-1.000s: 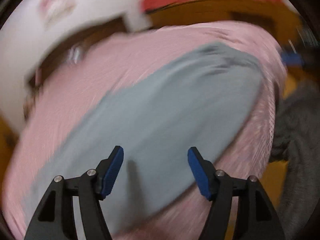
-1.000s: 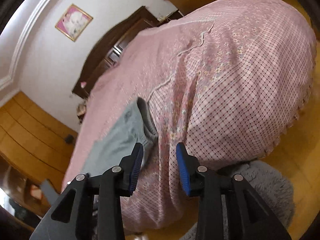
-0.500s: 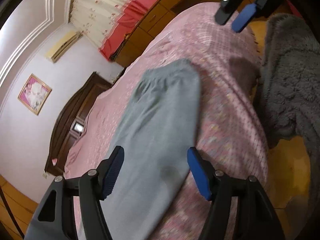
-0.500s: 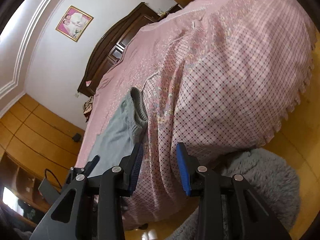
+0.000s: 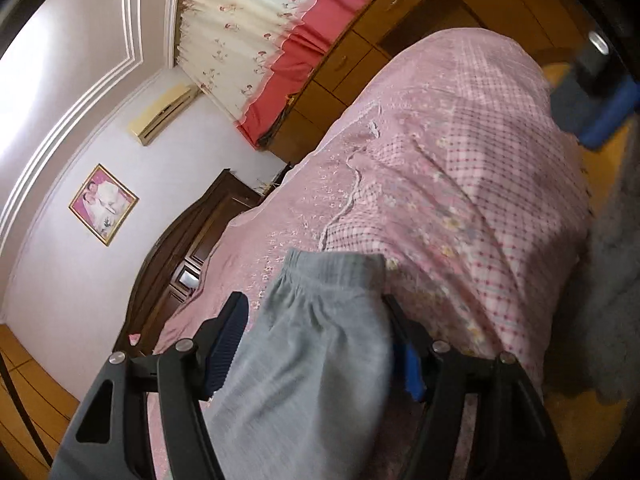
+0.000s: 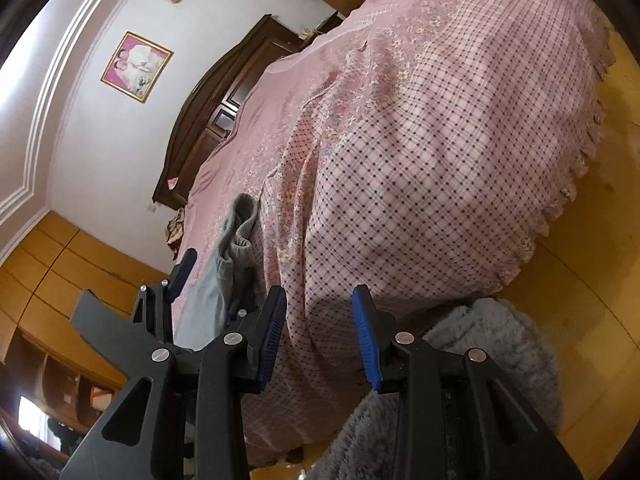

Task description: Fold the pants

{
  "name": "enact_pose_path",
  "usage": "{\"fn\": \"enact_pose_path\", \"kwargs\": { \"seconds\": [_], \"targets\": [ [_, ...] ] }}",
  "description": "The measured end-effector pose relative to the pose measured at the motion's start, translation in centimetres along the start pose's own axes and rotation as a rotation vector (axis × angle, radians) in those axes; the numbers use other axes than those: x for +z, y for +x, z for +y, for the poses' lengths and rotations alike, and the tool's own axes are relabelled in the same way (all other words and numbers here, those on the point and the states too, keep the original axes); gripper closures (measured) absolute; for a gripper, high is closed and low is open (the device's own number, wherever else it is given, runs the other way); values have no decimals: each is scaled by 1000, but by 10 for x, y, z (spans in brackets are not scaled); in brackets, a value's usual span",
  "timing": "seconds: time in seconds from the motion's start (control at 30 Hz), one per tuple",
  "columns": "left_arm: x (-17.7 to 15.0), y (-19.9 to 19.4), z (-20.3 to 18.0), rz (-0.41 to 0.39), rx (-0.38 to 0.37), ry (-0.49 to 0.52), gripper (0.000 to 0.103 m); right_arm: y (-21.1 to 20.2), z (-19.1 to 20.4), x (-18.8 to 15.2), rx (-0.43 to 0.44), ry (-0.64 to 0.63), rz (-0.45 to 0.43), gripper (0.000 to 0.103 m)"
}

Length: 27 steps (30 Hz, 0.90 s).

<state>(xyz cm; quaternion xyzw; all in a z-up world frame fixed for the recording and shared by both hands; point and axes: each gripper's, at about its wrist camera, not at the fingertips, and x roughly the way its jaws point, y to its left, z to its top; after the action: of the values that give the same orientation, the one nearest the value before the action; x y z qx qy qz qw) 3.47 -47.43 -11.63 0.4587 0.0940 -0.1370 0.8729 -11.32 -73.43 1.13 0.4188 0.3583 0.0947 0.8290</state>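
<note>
Left black two-finger gripper with blue pads (image 5: 320, 344): jaws spread wide, straddling the grey soft-knit pants (image 5: 312, 344) at their gathered waistband end, on the pink checked floral bedspread (image 5: 460, 184); right black two-finger gripper (image 6: 318, 334): jaws apart, gripping nothing, pants to its left; grey shaggy rug (image 6: 492, 344) below.

one pants (image 5: 316, 344), two tongs (image 5: 316, 344) (image 6: 320, 336), one bed (image 6: 420, 140), one picture (image 6: 137, 66)

Home bedroom: pink-covered bed (image 6: 440, 128), dark wooden headboard (image 6: 208, 104), framed photo (image 5: 103, 204), curtains (image 5: 256, 20).
</note>
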Motion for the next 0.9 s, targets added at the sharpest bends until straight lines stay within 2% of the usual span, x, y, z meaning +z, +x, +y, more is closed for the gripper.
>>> {"fn": "enact_pose_path", "kwargs": {
  "seconds": [0.03,0.07,0.1,0.23,0.37,0.43,0.47,0.5,0.53,0.7,0.77,0.8,0.9],
  "targets": [
    [-1,-1,1,-1,-11,8,35,2,2,3,23,3,7,67],
    [0,0,4,-6,-23,16,42,6,3,5,53,8,13,67],
    [0,-4,5,-16,-34,17,46,9,5,10,91,15,19,67],
    [4,-23,13,-44,-38,-9,46,35,21,34,270,35,83,66],
    [0,-31,36,-31,-27,-61,47,76,36,45,307,16,167,59],
    [-1,-30,46,-24,-38,-83,48,92,42,46,369,32,199,46],
    [-4,-34,50,-23,-41,-92,48,96,44,46,389,33,201,33],
    [-4,-37,53,-24,-48,-102,48,101,46,45,405,30,202,26],
    [-3,-37,56,-27,-51,-105,48,106,48,44,426,26,205,26],
    [-7,-41,57,-35,-79,-101,48,138,42,38,435,84,247,25],
    [-9,-45,58,-19,-122,-126,48,147,36,37,444,114,235,25],
    [-11,-49,62,-4,-173,-162,48,149,34,37,461,124,230,25],
    [-18,-59,74,30,-247,-237,48,150,37,35,460,92,232,25]
  ]
}}
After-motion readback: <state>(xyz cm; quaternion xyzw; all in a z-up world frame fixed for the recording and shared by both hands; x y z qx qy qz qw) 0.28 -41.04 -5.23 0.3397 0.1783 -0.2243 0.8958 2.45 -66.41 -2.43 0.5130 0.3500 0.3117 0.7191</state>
